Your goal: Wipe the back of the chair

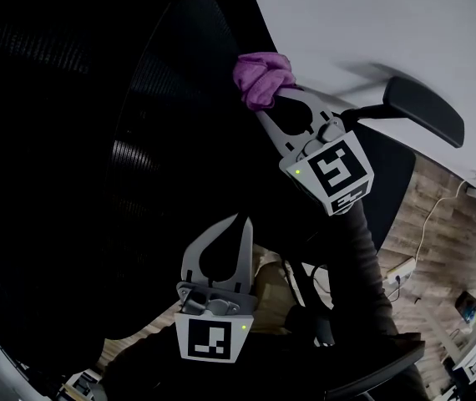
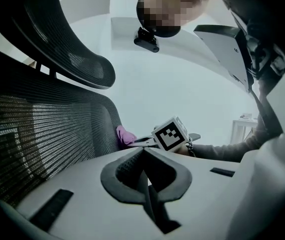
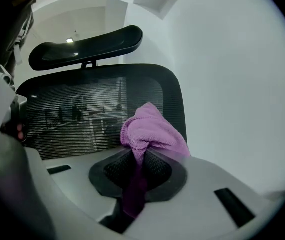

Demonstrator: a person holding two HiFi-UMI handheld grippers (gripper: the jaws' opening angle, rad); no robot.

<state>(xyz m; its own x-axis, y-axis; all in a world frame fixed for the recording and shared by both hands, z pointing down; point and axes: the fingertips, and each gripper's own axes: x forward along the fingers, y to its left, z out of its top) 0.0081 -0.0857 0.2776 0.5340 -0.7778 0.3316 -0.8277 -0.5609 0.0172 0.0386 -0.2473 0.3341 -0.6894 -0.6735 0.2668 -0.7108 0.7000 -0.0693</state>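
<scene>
The chair's black mesh back (image 1: 138,140) fills the left of the head view. My right gripper (image 1: 275,94) is shut on a purple cloth (image 1: 262,78), which is bunched against the back's edge. In the right gripper view the cloth (image 3: 152,131) sticks out of that gripper (image 3: 141,151) in front of the mesh back (image 3: 92,114), under the headrest (image 3: 87,44). My left gripper (image 1: 244,221) hovers lower, beside the back, with its jaws shut on nothing. In the left gripper view this gripper (image 2: 143,151) points at the cloth (image 2: 125,135) and the mesh (image 2: 42,129).
A black padded chair part on a stem (image 1: 426,111) juts out to the right of the right gripper. Wooden floor (image 1: 438,224) with a white cable and power strip (image 1: 397,267) lies below. A white wall (image 1: 372,23) stands behind, and a white table (image 2: 245,126) is far off.
</scene>
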